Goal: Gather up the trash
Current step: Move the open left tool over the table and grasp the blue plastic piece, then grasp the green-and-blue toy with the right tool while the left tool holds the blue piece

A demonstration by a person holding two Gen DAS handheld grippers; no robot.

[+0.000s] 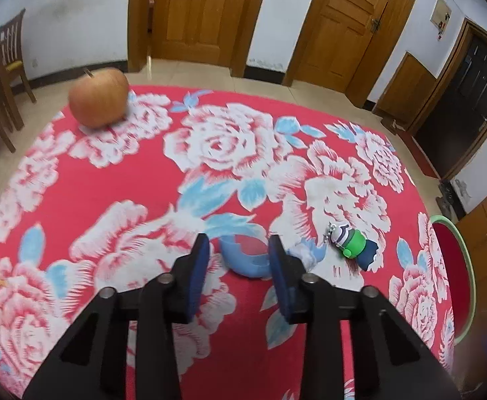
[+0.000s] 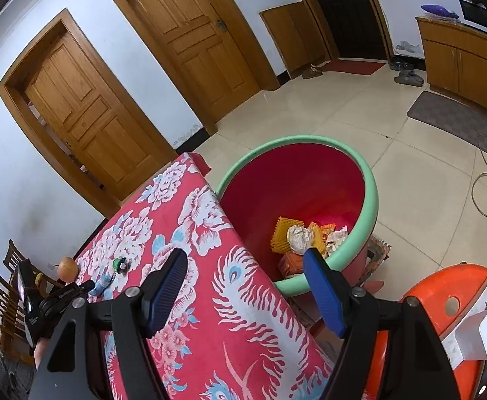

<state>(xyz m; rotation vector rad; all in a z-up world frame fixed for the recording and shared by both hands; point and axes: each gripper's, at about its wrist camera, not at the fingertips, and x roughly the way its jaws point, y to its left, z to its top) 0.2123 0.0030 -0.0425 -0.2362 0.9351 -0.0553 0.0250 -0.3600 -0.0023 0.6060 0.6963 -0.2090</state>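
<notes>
Left wrist view: left gripper point(image 1: 238, 250) narrow, holding nothing, beside the light, soft crumpled tissue point(image 1: 301, 255); pinch its middle

both grippers tilt downward: left gripper point(image 1: 238, 253) jaws narrowly parted, right gripper point(image 2: 246, 266) jaws wide, empty.

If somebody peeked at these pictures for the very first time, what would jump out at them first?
Probably the bright red tablecloth with its big white and pink flowers, which fills most of the left wrist view. Next, the orange pumpkin sitting alone at the table's far left corner. In the right wrist view, the big red tub with a green rim stands on the floor right beside the table, with crumpled trash piled in its bottom.
</notes>
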